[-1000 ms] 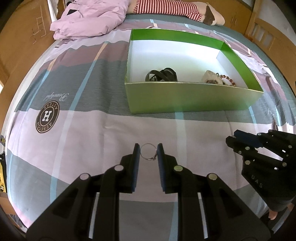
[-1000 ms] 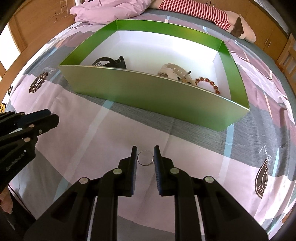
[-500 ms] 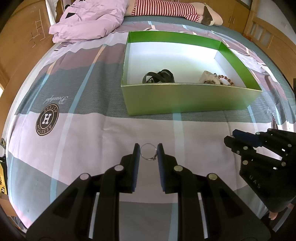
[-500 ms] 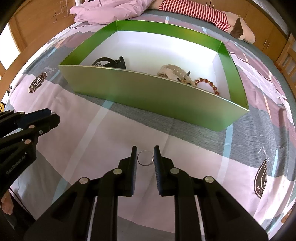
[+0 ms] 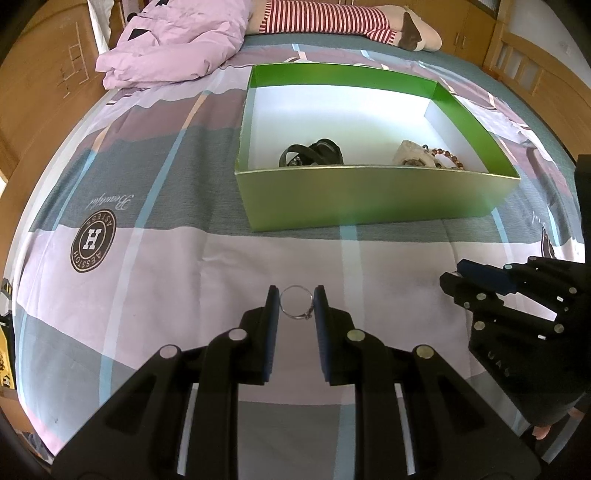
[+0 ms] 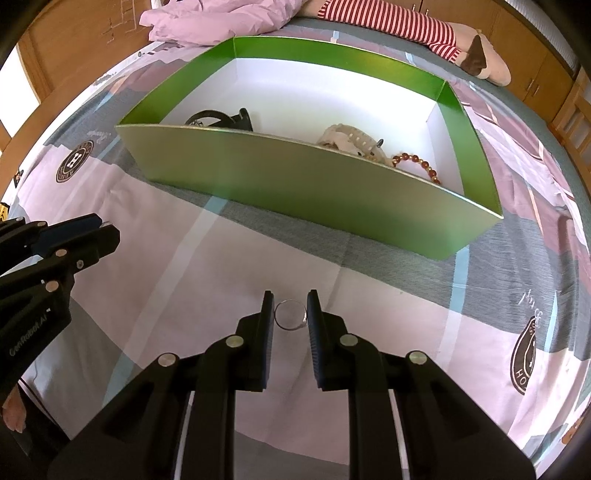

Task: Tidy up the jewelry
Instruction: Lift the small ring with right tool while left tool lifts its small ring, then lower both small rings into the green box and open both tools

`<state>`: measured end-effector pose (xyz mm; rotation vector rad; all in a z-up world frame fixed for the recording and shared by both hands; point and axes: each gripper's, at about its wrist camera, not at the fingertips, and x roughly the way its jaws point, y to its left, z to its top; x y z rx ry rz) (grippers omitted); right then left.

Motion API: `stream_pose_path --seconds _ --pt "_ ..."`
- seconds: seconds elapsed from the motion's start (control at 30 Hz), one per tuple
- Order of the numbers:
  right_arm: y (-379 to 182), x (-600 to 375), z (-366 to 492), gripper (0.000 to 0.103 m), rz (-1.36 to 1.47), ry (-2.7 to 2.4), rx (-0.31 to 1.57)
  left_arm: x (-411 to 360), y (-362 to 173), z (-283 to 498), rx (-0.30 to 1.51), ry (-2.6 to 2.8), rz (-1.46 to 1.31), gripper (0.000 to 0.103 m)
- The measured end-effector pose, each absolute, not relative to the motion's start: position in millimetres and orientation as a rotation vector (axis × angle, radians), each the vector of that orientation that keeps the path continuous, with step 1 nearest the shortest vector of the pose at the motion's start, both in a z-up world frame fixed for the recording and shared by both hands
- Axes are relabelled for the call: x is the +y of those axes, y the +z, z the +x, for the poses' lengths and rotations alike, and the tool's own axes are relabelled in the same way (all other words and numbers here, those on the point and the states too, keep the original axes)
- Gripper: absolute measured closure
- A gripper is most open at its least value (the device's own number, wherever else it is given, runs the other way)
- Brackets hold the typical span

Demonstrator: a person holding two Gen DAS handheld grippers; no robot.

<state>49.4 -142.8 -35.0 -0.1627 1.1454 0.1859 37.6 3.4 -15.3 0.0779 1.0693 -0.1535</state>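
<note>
My left gripper (image 5: 295,297) is shut on a thin silver ring (image 5: 305,316), held over the patterned bedsheet. My right gripper (image 6: 290,301) is shut on a second silver ring (image 6: 290,328). Ahead of both stands a green box (image 5: 369,195) with a white inside. In it lie a black watch (image 5: 314,153), a beige piece (image 5: 412,155) and a brown bead bracelet (image 5: 448,157). The right wrist view shows the same box (image 6: 295,177), with the black watch (image 6: 221,118), the beige piece (image 6: 347,140) and the beads (image 6: 417,162). Each gripper shows at the edge of the other's view.
A crumpled lilac quilt (image 5: 173,40) and a striped plush toy (image 5: 332,16) lie at the far end of the bed. Wooden furniture (image 5: 44,92) borders the bed on both sides. A strip of bare sheet separates the grippers from the box's front wall.
The left gripper has drifted a little with its ring, so the box sits slightly further left in its view. The right gripper has hardly moved.
</note>
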Motion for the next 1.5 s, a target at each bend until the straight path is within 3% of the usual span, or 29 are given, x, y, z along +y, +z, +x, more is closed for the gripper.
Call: stream_pose_path --seconds 0.93,1.27,1.5 --pt "-31 -144 49 0.085 -0.153 0.182 1.134 1 -17 37 1.056 -0.153 0.081 0.084" --pt "21 -164 48 0.085 -0.045 0.203 1.019 7 34 38 0.901 -0.196 0.045 0.084" --pt "55 -187 73 0.085 0.037 0.188 0.920 1 57 82 0.878 -0.265 0.012 0.084"
